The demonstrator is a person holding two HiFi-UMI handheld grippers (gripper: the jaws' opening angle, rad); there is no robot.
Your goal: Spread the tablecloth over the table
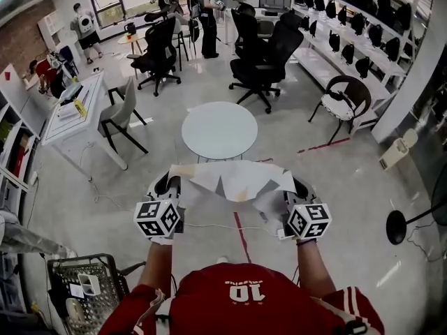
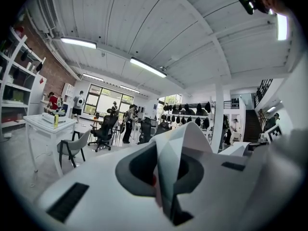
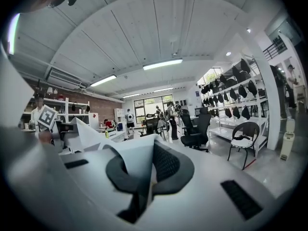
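The white tablecloth point(image 1: 237, 180) hangs crumpled and partly folded between my two grippers, in front of my chest. My left gripper point(image 1: 167, 185) is shut on the cloth's left edge, and a fold of cloth point(image 2: 175, 148) stands up between its jaws point(image 2: 161, 177). My right gripper point(image 1: 297, 188) is shut on the right edge, where the cloth point(image 3: 127, 160) drapes over its left jaw point(image 3: 144, 177). The round white table point(image 1: 219, 130) stands bare just beyond the cloth, not touching it. Both grippers point roughly level towards the table.
Black office chairs point(image 1: 265, 54) stand behind the table. A grey chair point(image 1: 120, 114) and a white desk point(image 1: 70, 110) are at the left, a wire basket point(image 1: 84, 285) at lower left, and a black stand base point(image 1: 397, 227) at the right. Red tape point(image 1: 241, 236) marks the floor. People stand at the back.
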